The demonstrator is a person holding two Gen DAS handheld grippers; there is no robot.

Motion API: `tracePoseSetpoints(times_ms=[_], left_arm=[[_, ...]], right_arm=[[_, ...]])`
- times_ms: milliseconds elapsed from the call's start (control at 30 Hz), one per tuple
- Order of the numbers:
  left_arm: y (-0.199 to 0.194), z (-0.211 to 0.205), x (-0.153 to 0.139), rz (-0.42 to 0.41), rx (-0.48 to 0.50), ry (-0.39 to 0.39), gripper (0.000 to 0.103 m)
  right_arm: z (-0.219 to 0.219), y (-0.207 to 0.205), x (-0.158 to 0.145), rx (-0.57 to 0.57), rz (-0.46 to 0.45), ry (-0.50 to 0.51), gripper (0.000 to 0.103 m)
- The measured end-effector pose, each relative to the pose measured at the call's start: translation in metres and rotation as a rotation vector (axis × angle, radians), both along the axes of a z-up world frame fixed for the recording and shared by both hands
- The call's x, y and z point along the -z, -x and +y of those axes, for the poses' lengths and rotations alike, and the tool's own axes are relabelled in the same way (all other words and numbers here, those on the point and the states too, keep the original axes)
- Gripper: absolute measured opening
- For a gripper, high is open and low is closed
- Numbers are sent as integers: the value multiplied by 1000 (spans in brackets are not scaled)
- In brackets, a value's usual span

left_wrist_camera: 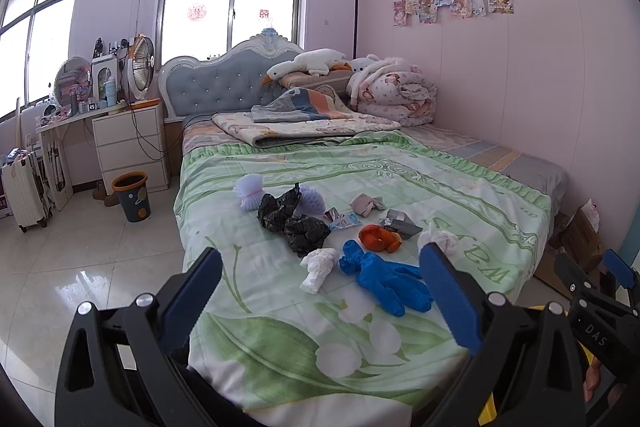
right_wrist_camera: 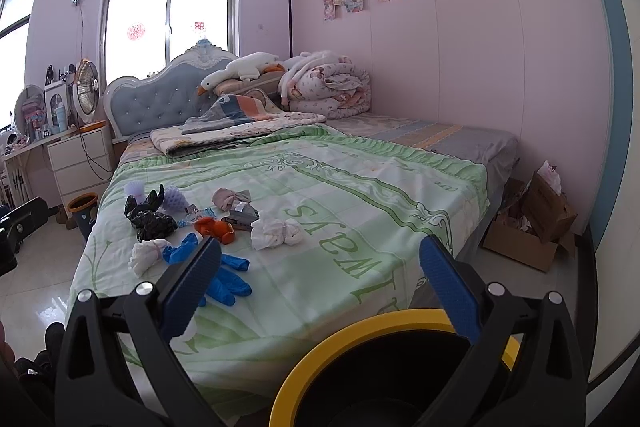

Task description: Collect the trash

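Trash lies scattered on the green bedspread (left_wrist_camera: 400,187): blue gloves (left_wrist_camera: 388,279), a white tissue wad (left_wrist_camera: 318,267), black plastic bags (left_wrist_camera: 292,219), orange peel (left_wrist_camera: 378,237), a second white wad (left_wrist_camera: 438,239), a grey wrapper (left_wrist_camera: 400,221) and lilac foam nets (left_wrist_camera: 248,189). My left gripper (left_wrist_camera: 320,299) hovers open over the bed's near end, just short of the gloves. My right gripper (right_wrist_camera: 320,291) is open too, above a yellow-rimmed black bin (right_wrist_camera: 384,367) at the bed's foot. In the right wrist view I see the gloves (right_wrist_camera: 224,275), tissue wads (right_wrist_camera: 276,233) and peel (right_wrist_camera: 214,227).
A second bin with an orange rim (left_wrist_camera: 132,195) stands on the tiled floor left of the bed. White drawers (left_wrist_camera: 128,143), a suitcase (left_wrist_camera: 24,187) and a desk line the left wall. An open cardboard box (right_wrist_camera: 528,223) sits by the right wall. Folded quilts and a plush goose (left_wrist_camera: 308,63) lie at the headboard.
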State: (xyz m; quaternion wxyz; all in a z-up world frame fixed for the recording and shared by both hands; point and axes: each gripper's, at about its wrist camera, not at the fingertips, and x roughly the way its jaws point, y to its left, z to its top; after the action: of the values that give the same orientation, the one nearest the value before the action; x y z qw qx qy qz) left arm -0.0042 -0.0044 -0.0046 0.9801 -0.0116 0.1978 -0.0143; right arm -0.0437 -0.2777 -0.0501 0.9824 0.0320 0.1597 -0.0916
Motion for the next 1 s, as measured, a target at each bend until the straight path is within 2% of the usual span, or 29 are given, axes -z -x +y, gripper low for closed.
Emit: tracePoseSetpoints(times_ms=[1000], left_arm=[[-1, 0, 0, 3, 1, -2, 95]], right_arm=[[-4, 0, 3, 5, 3, -11, 95]])
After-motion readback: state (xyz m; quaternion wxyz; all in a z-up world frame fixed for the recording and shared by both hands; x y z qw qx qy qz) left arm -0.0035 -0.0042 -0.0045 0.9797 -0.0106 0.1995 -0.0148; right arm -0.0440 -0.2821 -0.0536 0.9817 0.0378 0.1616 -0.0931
